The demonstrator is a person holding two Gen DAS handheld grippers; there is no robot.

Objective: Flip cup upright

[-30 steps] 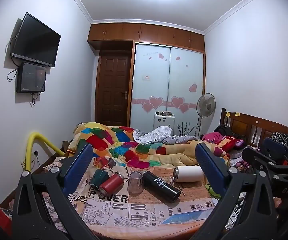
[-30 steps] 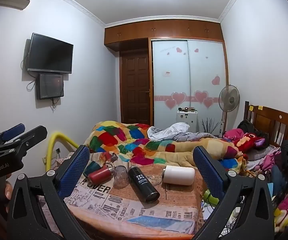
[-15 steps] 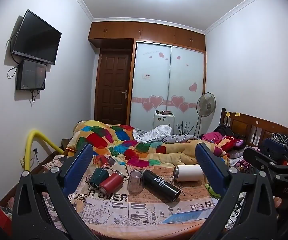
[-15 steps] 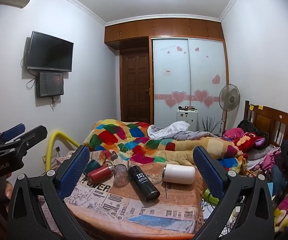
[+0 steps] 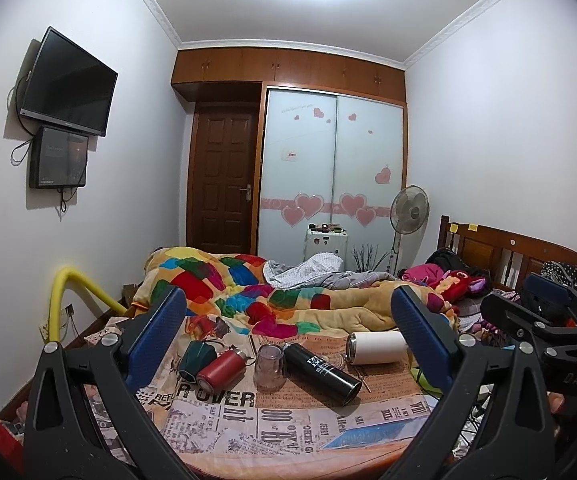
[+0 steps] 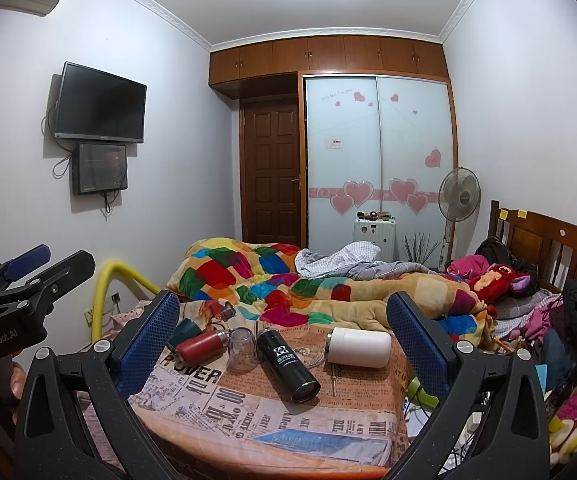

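Observation:
Several cups lie on a small table (image 5: pixel 288 436) covered with a newspaper-print cloth. From left: a dark green cup (image 5: pixel 197 355) on its side, a red flask (image 5: pixel 221 366) on its side, a clear glass (image 5: pixel 268 365) standing mouth down, a black flask (image 5: pixel 322 372) on its side, and a white cup (image 5: pixel 376 347) on its side. The same cups show in the right wrist view: green (image 6: pixel 184 330), red (image 6: pixel 202 345), glass (image 6: pixel 242 348), black (image 6: pixel 288 364), white (image 6: pixel 360 347). My left gripper (image 5: pixel 288 340) and right gripper (image 6: pixel 284 340) are both open, empty, held short of the table.
A bed with a colourful quilt (image 5: pixel 256 292) lies right behind the table. A yellow tube (image 5: pixel 68 292) stands at the left wall. Clothes and toys (image 6: pixel 568 320) are piled at the right. A wooden headboard (image 5: pixel 508 252) is at the far right.
Both views have drifted slightly; the cups sit a touch lower and nearer in the frames. Both grippers stay open and nothing on the table has moved.

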